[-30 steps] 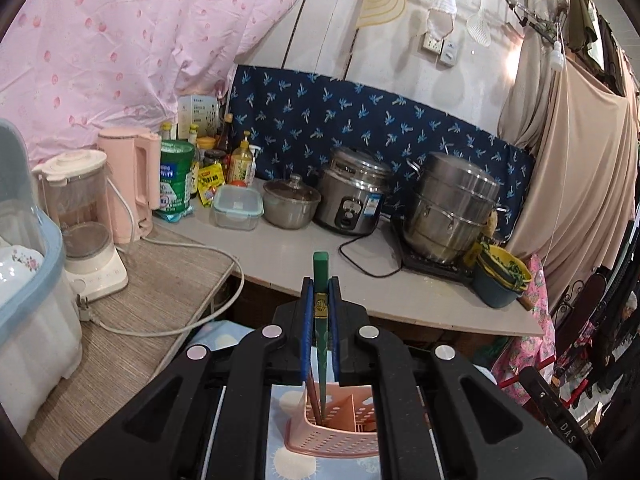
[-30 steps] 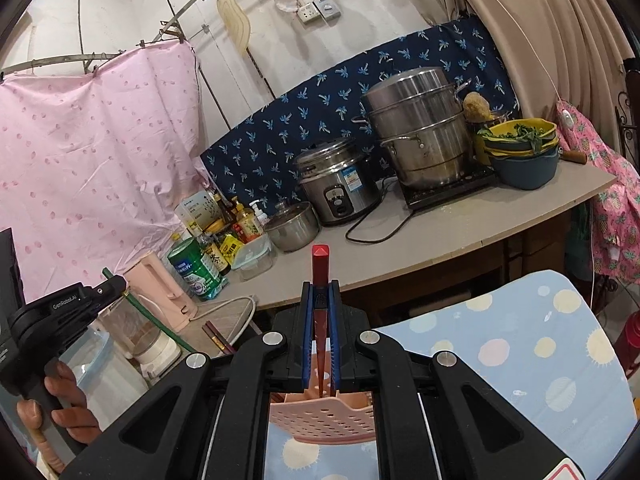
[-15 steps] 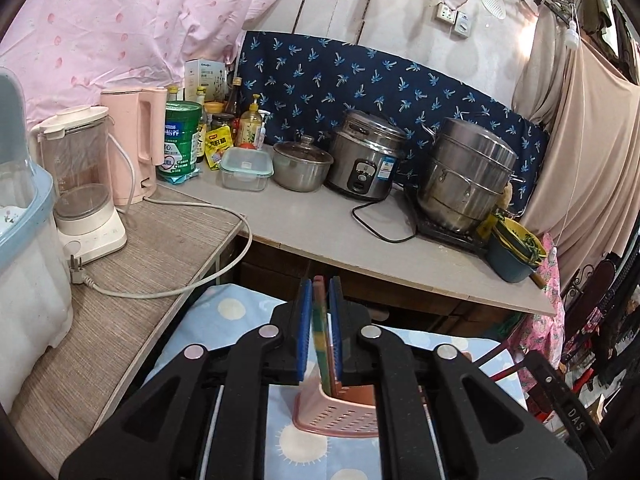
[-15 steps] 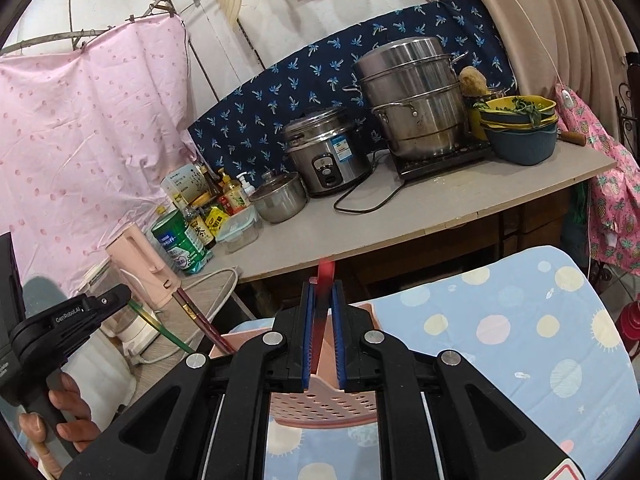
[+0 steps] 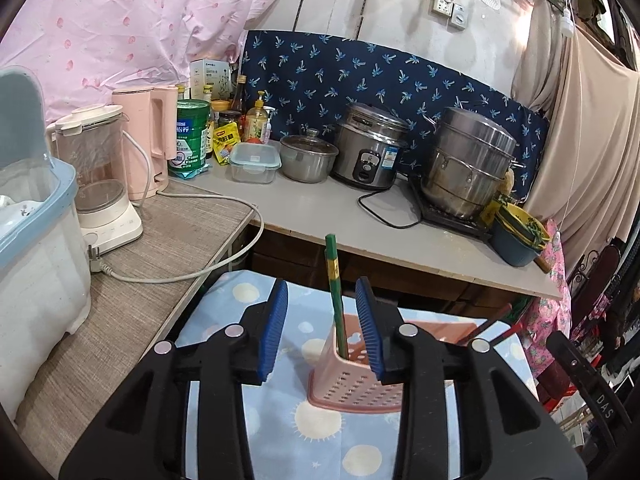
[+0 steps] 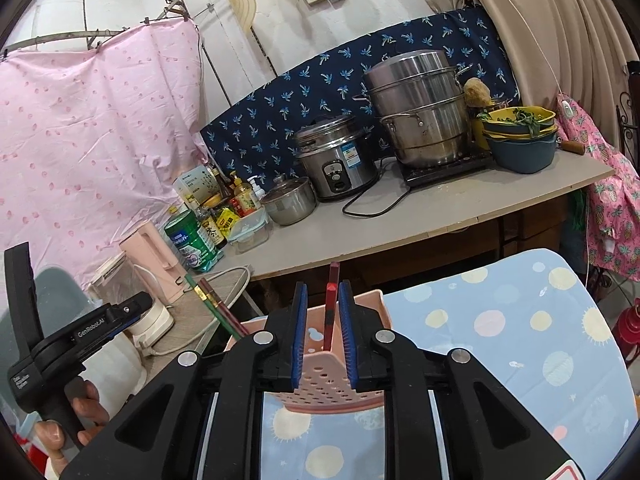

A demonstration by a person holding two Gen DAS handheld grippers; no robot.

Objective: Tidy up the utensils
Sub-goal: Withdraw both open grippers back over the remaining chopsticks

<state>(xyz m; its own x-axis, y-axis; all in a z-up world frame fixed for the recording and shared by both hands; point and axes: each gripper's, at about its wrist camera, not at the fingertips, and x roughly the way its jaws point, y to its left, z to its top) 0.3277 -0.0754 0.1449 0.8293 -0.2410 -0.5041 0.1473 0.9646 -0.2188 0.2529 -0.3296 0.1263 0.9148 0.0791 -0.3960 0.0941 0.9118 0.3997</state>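
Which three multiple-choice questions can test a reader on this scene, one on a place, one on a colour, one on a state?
1. Where does the green chopstick stand?
A. in the pink utensil basket
B. on the grey counter
C. in the steel pot

2. What colour is the chopstick between the right hand-held gripper's pads?
A. yellow
B. red
C. white

3. How is the left hand-held gripper?
A. clamped on the chopstick
B. holding a spoon
C. opening, its pads clear of the chopstick

Answers: 1 A, its lower end sits inside the basket. 2 B, the red chopstick shows there. 3 C, gaps show on both sides.
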